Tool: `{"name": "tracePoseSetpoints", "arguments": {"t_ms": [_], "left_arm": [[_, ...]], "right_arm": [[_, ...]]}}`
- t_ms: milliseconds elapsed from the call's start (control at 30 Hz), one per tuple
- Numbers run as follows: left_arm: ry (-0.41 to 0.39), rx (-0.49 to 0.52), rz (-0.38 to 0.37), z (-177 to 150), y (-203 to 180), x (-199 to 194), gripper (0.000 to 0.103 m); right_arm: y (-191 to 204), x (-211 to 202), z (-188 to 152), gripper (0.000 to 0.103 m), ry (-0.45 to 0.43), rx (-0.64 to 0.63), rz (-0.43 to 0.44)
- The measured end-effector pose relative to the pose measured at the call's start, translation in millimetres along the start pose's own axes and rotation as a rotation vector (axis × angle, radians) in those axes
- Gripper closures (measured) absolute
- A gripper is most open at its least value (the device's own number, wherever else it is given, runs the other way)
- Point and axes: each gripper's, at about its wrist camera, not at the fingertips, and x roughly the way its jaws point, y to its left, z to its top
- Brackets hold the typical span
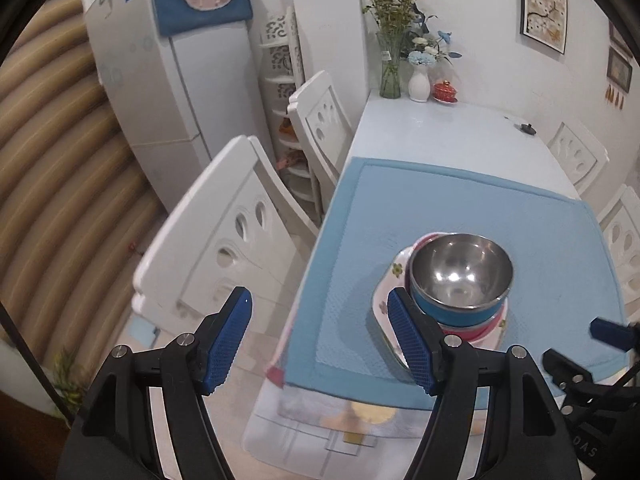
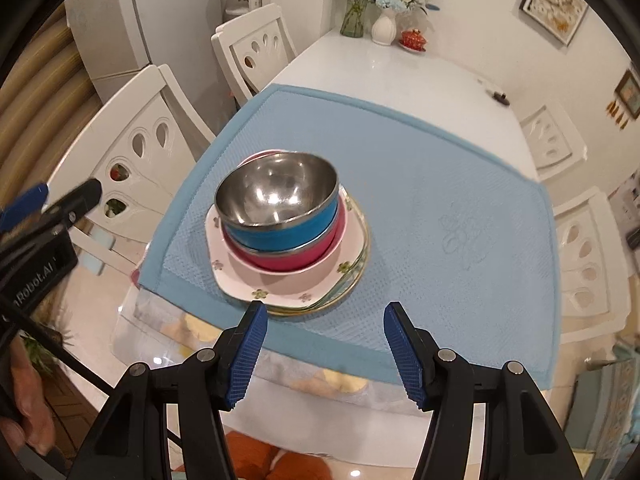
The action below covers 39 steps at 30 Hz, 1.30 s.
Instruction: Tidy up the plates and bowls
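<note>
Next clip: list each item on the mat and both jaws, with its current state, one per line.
Blue bowl: upright, empty, nested in the pink bowl.
Pink bowl: upright, on the plates.
Plates: stacked on the blue mat.
Left gripper: jaws open, holding nothing.
Right gripper: jaws open, holding nothing, short of the stack.

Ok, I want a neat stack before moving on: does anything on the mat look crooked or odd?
Slightly. The blue bowl sits tilted inside the pink bowl, its rim higher toward the far side. The plates under them are not squared up, their edges fanning out at the near corner. Nothing looks spilled or broken on the blue mat.
</note>
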Motion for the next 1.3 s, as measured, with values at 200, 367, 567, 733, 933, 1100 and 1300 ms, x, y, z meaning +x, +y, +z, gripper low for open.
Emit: {"name": "tracePoseSetpoints", "arguments": {"t_ms": [200, 367, 567, 733, 933, 1100, 1300], "left_arm": [[0.006, 0.012, -0.007, 4.0, 1.2, 1.7, 0.034], [0.017, 0.027, -0.017, 4.2, -1.5, 1.5, 0.034], [0.020, 0.028, -0.031, 8.0, -7.3, 2.8, 0.034], [0.030, 0.072, -0.030, 5.3, -19.5, 5.7, 0.034], [0.046, 0.127, -0.039, 6.5, -31.7, 9.0, 0.034], [0.046, 0.127, -0.049, 11.2, -33.4, 10.2, 0.034], [0.059, 0.134, -0.066, 11.3, -39.6, 14.3, 0.034]], "right_arm": [[5.5, 0.1, 6.2, 0.044, -0.001, -0.025, -0.002], [10.6, 0.5, 7.2, 0.044, 0.004, -0.050, -0.011], [7.5, -0.7, 10.2, 0.044, 0.002, -0.042, -0.024], [4.7, 3.6, 7.6, 0.044, 0.017, -0.030, -0.022], [1.8, 4.5, 7.2, 0.044, 0.022, -0.020, -0.017], [0.1, 4.0, 8.2, 0.044, 0.016, -0.019, -0.017], [-4.5, 7.2, 8.8, 0.044, 0.024, -0.010, -0.013]]}}
